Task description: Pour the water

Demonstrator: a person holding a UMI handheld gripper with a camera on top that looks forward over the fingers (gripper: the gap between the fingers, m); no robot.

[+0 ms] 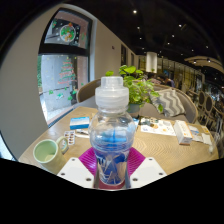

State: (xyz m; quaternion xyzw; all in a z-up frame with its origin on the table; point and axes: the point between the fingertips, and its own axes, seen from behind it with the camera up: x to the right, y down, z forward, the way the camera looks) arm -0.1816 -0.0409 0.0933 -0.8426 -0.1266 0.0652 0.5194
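Gripper (111, 172) clenched on bottle (111, 135), both pads pressing its lower body. Bottle upright, held above table (160, 148), cup (46, 151) left of bottle, plant (135, 85) behind bottle. Recommend: carry bottle over cup before tilting, tilt slowly, keep grip firm. Bottle clear plastic, blue-tinted, partly filled; wide white cap appears on — likely obstructs pouring

A clear plastic water bottle (111, 135) with a white cap stands upright at the centre-bottom of the frame, partly filled. A green cup (46, 151) sits at lower left on the table.
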